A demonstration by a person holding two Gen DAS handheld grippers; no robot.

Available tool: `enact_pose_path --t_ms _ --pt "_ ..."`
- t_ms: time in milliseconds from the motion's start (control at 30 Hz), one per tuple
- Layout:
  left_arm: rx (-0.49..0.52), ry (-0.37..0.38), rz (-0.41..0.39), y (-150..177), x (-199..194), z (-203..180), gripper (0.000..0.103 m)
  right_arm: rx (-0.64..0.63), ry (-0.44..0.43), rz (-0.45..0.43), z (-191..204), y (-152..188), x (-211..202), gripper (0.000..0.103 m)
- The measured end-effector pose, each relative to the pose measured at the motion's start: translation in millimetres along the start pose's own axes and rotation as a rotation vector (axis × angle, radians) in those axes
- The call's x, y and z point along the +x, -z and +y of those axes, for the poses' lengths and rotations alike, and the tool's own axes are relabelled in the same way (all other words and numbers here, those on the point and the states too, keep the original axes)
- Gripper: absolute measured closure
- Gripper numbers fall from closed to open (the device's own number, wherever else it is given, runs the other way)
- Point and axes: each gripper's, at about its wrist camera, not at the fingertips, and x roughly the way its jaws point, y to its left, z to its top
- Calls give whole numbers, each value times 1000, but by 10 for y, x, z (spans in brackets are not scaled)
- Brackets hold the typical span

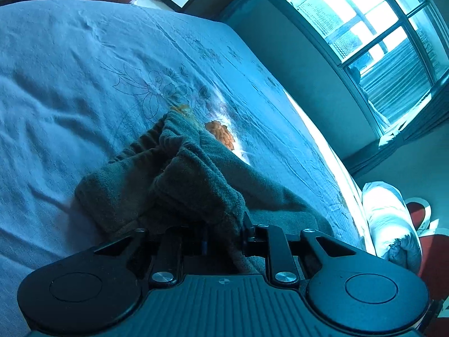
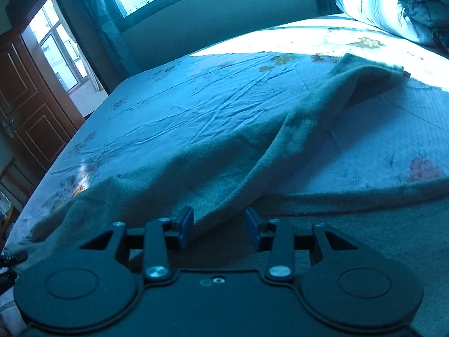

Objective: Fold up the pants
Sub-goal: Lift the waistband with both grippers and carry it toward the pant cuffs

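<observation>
Nearest the left wrist camera: left gripper (image 1: 224, 233), jaws pressed together on a bunched fold of the pants (image 1: 179, 179). Dark fleecy cloth is gathered between the linkages and hides the fingertips themselves. Just beyond the pinch the pants mound up on the bed (image 1: 70, 90); the gathered elastic waistband (image 1: 146, 140) lies at the far end of the mound, touching the sheet.

Right wrist view: right gripper (image 2: 219, 224), jaws spread partway, blue pads (image 2: 185, 223) visible on either side of a ridge of the pants (image 2: 196, 163). Pads do not appear to press the cloth; the ridge passes between and under them. From there one leg runs away toward the upper right, its cuff end (image 2: 373, 70) lying flat near the sunlit strip of the bed (image 2: 196, 92). A second band of cloth runs off the right edge.

Far: rolled white quilt (image 2: 393, 2) at the bed's corner, window (image 1: 364, 22) above the far wall, wooden door (image 2: 31, 104) to one side.

Judgement: early stage, acquiring grasps before the first fold; the garment is not yet laid flat or doubled. Next move calls for the right jaws to close on the ridge, then both hands to lift and draw the cloth taut so the legs align.
</observation>
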Motion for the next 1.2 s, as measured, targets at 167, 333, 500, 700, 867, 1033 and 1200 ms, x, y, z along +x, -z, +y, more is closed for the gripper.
enact_pose_path --t_ms 167,333,500,700,867,1033,1200 --pt "42 61 35 -115 32 28 82 109 -43 60 -102 -42 325 103" --pt "188 147 23 -647 123 -322 84 -9 -103 -84 136 -334 -42 103" --pt "371 385 -28 -1028 -274 -670 84 -233 -125 -230 390 -139 -927 103" --pt "374 79 251 -490 58 309 84 -251 -91 29 172 831 -606 103" --pt "311 136 206 -550 -49 326 84 -208 -102 -25 212 784 -791 103" --pt "286 210 164 -708 -206 353 84 -190 -156 -73 208 742 -1071 103" --pt "275 115 257 -535 95 591 84 -184 -102 55 119 1097 -699 103"
